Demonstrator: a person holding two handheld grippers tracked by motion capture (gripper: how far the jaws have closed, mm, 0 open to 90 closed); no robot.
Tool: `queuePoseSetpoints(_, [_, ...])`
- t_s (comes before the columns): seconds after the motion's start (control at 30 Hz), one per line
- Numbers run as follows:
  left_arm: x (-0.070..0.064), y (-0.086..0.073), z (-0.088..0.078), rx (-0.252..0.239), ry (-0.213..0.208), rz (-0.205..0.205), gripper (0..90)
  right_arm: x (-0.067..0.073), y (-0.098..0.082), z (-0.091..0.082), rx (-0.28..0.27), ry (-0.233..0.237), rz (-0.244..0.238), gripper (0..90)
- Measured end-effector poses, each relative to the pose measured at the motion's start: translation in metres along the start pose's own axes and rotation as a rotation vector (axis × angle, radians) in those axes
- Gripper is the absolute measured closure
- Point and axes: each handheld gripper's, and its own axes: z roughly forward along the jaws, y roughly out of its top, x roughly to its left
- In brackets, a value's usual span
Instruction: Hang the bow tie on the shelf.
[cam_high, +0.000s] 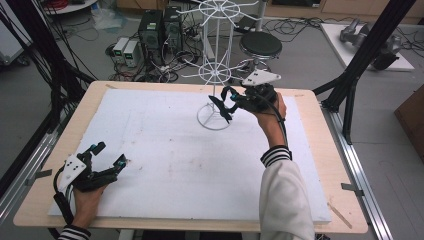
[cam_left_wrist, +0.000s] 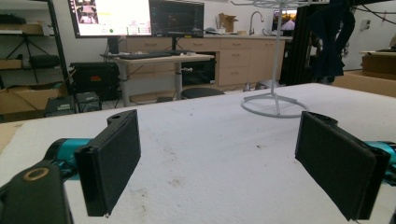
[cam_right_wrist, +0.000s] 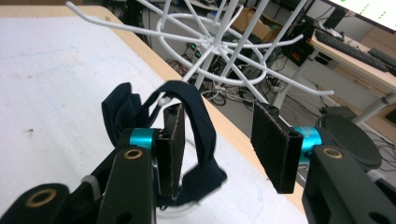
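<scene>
Dark cloth (cam_right_wrist: 201, 121) hangs on a white rack (cam_right_wrist: 215, 44) hook, maybe touching the spread right gripper (cam_right_wrist: 224, 149). Left gripper (cam_high: 107, 155) rests spread on the desk (cam_high: 165, 150).

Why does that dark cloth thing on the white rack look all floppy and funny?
The dark fabric piece hangs by a loop from one hook of the white wire rack, bunched and twisted beside the open right gripper. Nothing looks spilled or broken; the white board just has small smudges.

The white rack (cam_high: 216, 60) and a dark cloth (cam_right_wrist: 196, 121), seemingly hooked on it, crowd the far table (cam_high: 310, 165); elsewhere lies open.
</scene>
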Motion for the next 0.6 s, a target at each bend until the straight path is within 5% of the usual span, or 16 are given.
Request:
queuePoseSetpoints(0.37, [0.000,0.000,0.000,0.002,0.001,0.002,14.6,-0.001,-0.003,-0.004,0.035,0.006,0.040,46.4])
queuePoseSetpoints(0.47, [0.000,0.000,0.001,0.007,0.002,0.000,14.6,0.002,-0.009,-0.012,-0.029,-0.027,0.062,39.9])
queuePoseSetpoints(0.6, [0.000,0.000,0.000,0.005,0.005,0.003,14.7,0.002,-0.018,-0.028,-0.054,-0.001,0.140,29.5])
